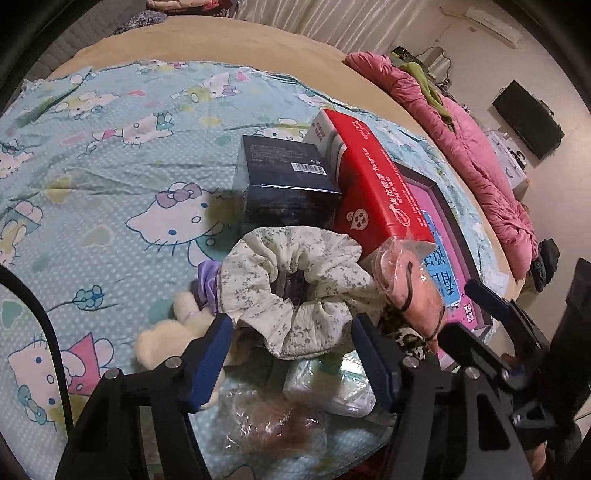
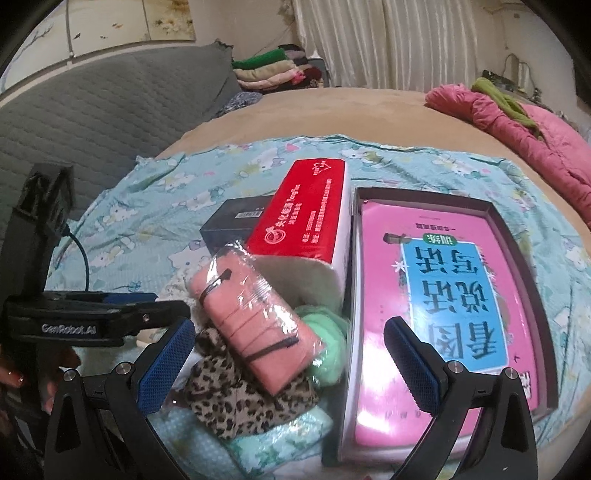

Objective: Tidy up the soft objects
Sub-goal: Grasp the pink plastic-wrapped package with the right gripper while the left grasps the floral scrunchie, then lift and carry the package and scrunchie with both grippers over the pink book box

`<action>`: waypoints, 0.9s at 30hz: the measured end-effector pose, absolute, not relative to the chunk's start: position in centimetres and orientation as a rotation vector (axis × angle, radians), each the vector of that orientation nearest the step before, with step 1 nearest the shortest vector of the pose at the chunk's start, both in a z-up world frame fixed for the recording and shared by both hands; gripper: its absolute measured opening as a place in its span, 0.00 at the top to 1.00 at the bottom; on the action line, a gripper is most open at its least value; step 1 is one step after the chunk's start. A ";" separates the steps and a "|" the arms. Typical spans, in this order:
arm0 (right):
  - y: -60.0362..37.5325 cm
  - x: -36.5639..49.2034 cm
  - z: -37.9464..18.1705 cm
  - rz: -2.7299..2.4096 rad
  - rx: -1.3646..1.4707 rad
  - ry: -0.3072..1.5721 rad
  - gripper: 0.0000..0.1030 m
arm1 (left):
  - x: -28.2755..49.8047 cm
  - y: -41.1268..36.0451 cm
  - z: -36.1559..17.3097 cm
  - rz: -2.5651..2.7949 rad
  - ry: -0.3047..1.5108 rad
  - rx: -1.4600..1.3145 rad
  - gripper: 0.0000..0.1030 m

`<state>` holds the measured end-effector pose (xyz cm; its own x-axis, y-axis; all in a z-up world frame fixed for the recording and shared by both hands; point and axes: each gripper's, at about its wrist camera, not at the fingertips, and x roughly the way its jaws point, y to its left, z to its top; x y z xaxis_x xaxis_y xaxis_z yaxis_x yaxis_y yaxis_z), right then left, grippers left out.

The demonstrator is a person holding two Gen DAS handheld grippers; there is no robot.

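Bed with cartoon-cat sheet [image 1: 110, 155]: left gripper [image 1: 291, 354] jaws spread, straddling floral scrunchie [image 1: 295, 288], likely to grab; right gripper [image 2: 291, 365] spread, empty, over wrapped pink item [image 2: 251, 314].

Left hand-held gripper [image 1: 291, 354] jaws apart; right hand-held gripper [image 2: 288, 365] wide.

Home bedroom. Big bed [image 2: 332, 110] with tan cover and a cartoon-cat print sheet [image 1: 110, 166] spread on top, pink quilt [image 1: 491, 177] bunched at the edge, white curtains [image 2: 406, 44], folded clothes stacked [image 2: 269, 72] by a grey padded headboard [image 2: 110, 110], wall air conditioner [image 1: 493, 22].
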<state>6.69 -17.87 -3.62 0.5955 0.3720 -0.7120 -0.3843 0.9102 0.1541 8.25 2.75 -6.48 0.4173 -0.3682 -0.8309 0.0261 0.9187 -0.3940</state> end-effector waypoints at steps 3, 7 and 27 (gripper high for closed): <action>-17.6 7.3 -3.7 0.459 -0.028 0.813 0.05 | 8.4 3.1 -6.7 -0.273 1.126 -0.377 0.46; -16.7 7.2 -3.9 0.510 -0.064 0.809 0.07 | 8.6 3.0 -6.9 -0.288 1.134 -0.387 0.54; -16.9 7.5 -3.8 0.620 -0.021 0.762 0.64 | 9.2 2.3 -6.5 -0.305 1.105 -0.374 0.91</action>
<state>7.45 -16.86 -3.77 0.5549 0.5173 -0.6515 -0.5323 0.8226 0.1998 9.21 2.35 -6.53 0.4191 -0.4187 -0.8057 0.0532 0.8971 -0.4386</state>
